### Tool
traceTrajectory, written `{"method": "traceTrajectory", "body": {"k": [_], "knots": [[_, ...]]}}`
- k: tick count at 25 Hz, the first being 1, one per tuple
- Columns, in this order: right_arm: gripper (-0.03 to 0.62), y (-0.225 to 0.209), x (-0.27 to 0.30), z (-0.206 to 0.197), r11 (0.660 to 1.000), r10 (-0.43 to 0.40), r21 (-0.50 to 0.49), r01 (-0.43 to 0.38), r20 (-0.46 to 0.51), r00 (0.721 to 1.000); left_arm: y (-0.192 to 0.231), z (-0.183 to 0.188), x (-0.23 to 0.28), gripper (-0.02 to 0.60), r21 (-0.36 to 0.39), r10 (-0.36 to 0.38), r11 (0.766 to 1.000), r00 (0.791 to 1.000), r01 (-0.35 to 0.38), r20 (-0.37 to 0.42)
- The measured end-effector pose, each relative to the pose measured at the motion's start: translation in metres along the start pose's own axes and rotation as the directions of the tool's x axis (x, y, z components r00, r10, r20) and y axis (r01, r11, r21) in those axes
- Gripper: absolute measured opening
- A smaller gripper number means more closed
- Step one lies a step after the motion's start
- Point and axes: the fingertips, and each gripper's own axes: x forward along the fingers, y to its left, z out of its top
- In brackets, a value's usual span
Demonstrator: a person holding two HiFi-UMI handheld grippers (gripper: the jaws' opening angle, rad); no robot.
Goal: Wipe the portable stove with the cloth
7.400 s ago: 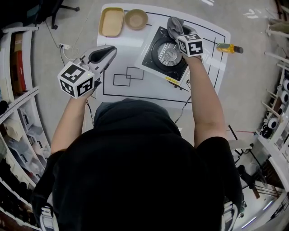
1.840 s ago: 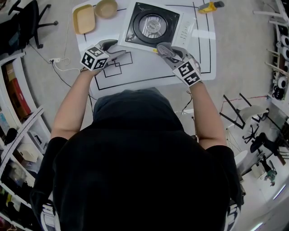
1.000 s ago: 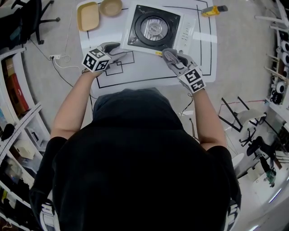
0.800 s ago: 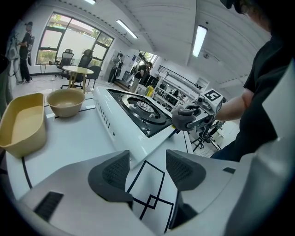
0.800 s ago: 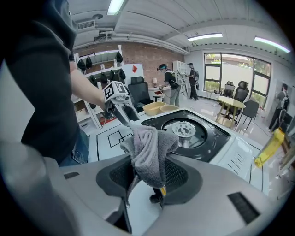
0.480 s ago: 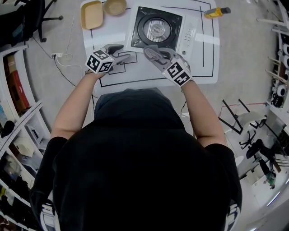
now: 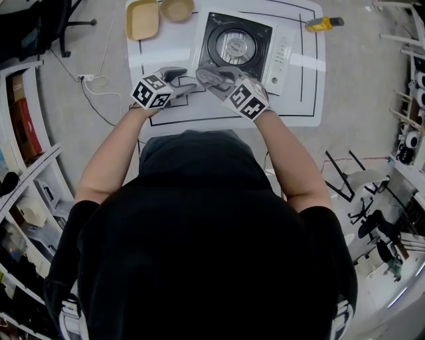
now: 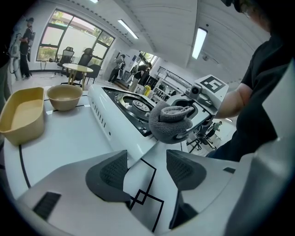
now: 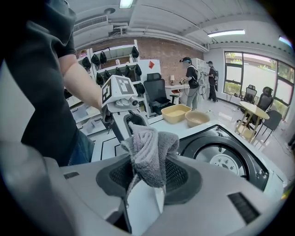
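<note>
The portable stove [image 7: 242,45], white with a black top and a round burner, sits on the white table. My right gripper [image 7: 219,80] is shut on a bunched grey cloth [image 7: 207,72], held at the stove's near left corner. In the right gripper view the cloth [image 9: 150,150] stands up between the pads, with the burner [image 9: 221,159] to its right. My left gripper [image 7: 182,78] is open and holds nothing, just left of the cloth, over black squares drawn on the table. The left gripper view shows the cloth [image 8: 170,122] ahead of its pads, against the stove's edge [image 8: 131,103].
A yellow tray [image 7: 143,18] and a tan bowl [image 7: 176,8] stand at the table's far left. A yellow-handled tool [image 7: 322,24] lies at the far right. Shelving runs along the left, and a cable and socket [image 7: 93,80] lie on the floor.
The right gripper has carried the cloth from the stove's far edge to its near edge, then left to the near left corner. The left gripper has come down beside it.
</note>
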Motion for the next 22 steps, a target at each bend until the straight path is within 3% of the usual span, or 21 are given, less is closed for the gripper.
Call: {"method": "traceTrajectory", "body": {"k": [8,15,18,22], "knots": [[0.181,0.021,0.022,0.025,0.997,0.057,-0.046,-0.057,0.004,0.998,-0.011,-0.009,-0.001,0.270,-0.002,-0.017,1.000,1.000,0.017,-0.005],[0.181,0.020,0.021,0.025,0.997,0.083,0.002,-0.083,0.026,0.996,-0.007,-0.010,-0.001,0.273,0.006,-0.024,1.000,1.000,0.024,-0.011],[0.181,0.013,0.010,0.035,0.997,0.065,0.035,-0.068,0.062,0.996,-0.005,-0.011,-0.001,0.258,0.002,-0.017,1.000,1.000,0.017,-0.010],[0.181,-0.013,-0.007,0.040,0.999,-0.015,0.045,0.013,0.059,0.998,-0.004,-0.012,-0.001,0.250,-0.002,-0.017,1.000,1.000,0.017,-0.010]]}}
